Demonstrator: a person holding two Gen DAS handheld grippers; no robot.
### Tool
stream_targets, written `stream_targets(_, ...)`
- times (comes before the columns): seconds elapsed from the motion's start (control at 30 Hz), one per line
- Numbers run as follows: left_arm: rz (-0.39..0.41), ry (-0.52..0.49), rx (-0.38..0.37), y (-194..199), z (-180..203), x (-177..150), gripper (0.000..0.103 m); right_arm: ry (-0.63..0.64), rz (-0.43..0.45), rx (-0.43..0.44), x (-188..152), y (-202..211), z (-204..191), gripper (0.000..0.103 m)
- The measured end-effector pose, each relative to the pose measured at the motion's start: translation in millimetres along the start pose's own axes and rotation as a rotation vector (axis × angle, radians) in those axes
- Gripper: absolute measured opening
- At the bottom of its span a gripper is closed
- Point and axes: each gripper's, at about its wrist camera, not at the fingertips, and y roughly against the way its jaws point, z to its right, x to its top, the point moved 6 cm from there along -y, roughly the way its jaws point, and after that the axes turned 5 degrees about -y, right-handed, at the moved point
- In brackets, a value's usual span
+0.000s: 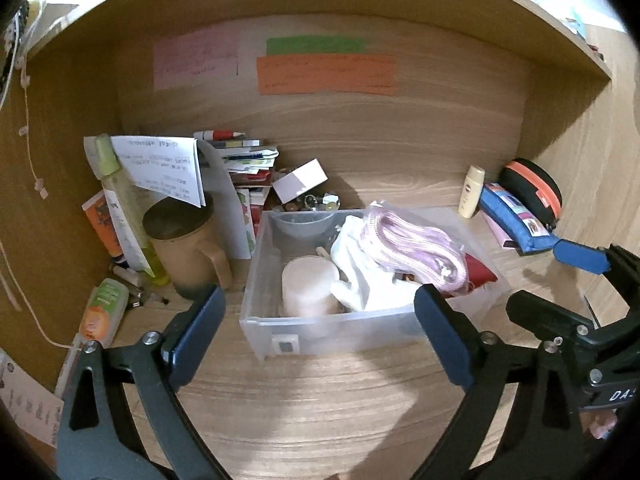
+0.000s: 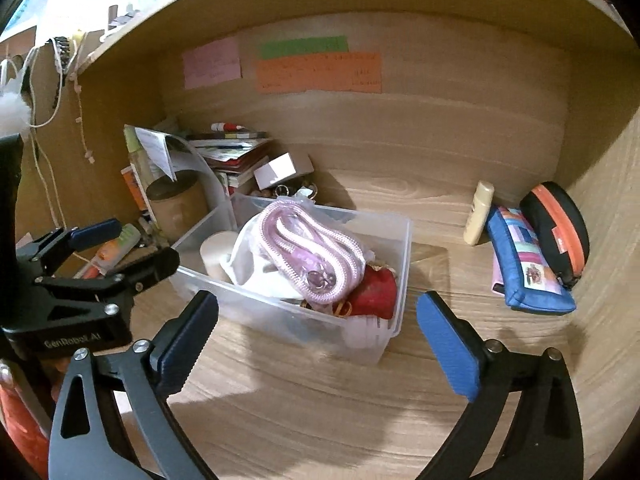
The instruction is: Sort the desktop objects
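Note:
A clear plastic bin (image 1: 344, 328) stands mid-desk, also in the right wrist view (image 2: 400, 248). It holds a pink zipper bundle (image 1: 412, 248) (image 2: 308, 248), white cloth (image 1: 360, 276), a cream roll (image 1: 308, 286) and a red pouch (image 2: 376, 292). My left gripper (image 1: 320, 344) is open and empty just in front of the bin. My right gripper (image 2: 320, 340) is open and empty at the bin's near right corner; it shows at the right of the left wrist view (image 1: 560, 280).
A brown mug (image 1: 188, 248), spray bottle (image 1: 128, 216), papers and books (image 1: 244, 160) crowd the back left. A small cream bottle (image 2: 478, 212), blue pencil case (image 2: 528, 268) and black-orange case (image 2: 560, 228) lie at the right. Wooden walls enclose the desk.

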Motion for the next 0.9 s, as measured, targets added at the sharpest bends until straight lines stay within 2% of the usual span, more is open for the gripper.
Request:
stream_targets(0.23,0.015,0.018,-0.036,8.6,5.6,-2.5,0.097,0.004,0.014,-0.005,-6.1,7.9,-0.8,0.103)
stream_targets(0.33,0.011,0.028,-0.037,9.2,5.0,-3.5,0.097,0.017,0.01,-0.025,-7.7,6.2,0.9,0.103)
stream_targets(0.9,-0.014,0.027,-0.045,-0.7,3.9,-9.3,0.097,-0.003,-0.025,-0.01,-14.7,-2.0,5.5,0.103)
